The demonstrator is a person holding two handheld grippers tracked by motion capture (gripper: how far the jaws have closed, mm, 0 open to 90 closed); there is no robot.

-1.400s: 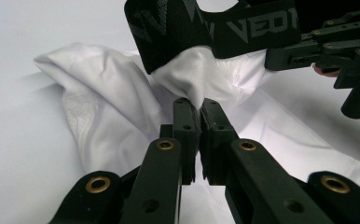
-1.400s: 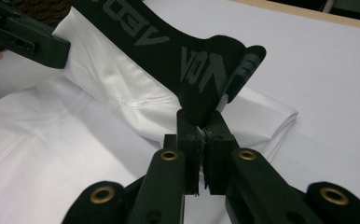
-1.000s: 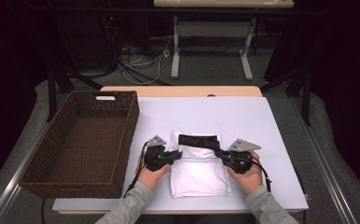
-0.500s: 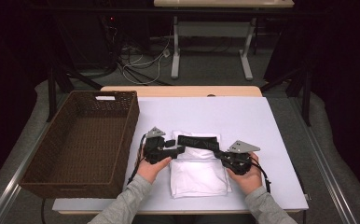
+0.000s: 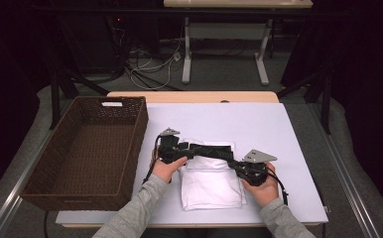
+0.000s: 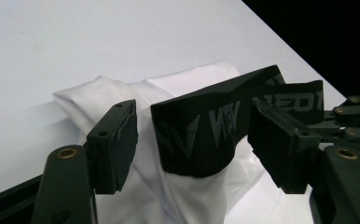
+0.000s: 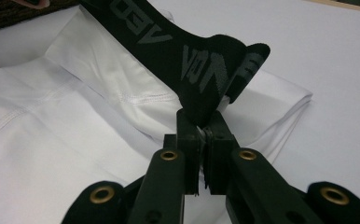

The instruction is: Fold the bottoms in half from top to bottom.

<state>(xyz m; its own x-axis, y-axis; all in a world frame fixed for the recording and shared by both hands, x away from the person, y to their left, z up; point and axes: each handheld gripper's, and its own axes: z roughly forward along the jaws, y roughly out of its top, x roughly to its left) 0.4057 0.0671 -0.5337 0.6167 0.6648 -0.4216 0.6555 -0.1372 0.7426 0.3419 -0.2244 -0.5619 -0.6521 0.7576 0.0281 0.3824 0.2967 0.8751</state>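
A folded white garment (image 5: 212,186) with a black lettered waistband (image 5: 209,150) lies on the white table (image 5: 259,124). My left gripper (image 5: 179,148) is at the band's left end. Its jaws have just been opening and now stand open, with the band's folded end (image 6: 201,130) between the pads (image 6: 122,140) but clear of them. My right gripper (image 5: 236,166) is shut on the band's other end (image 7: 192,60), pinching it at the fingertips (image 7: 201,126) above the white cloth (image 7: 66,126).
A brown wicker basket (image 5: 88,148) stands on the table's left part, close beside my left hand. Bare white tabletop extends behind and to the right of the garment. Cables and table legs lie on the floor beyond the far edge.
My left gripper has opened, letting go of the waistband's end, and has shifted a little away from the person. The right gripper has stayed shut and still.
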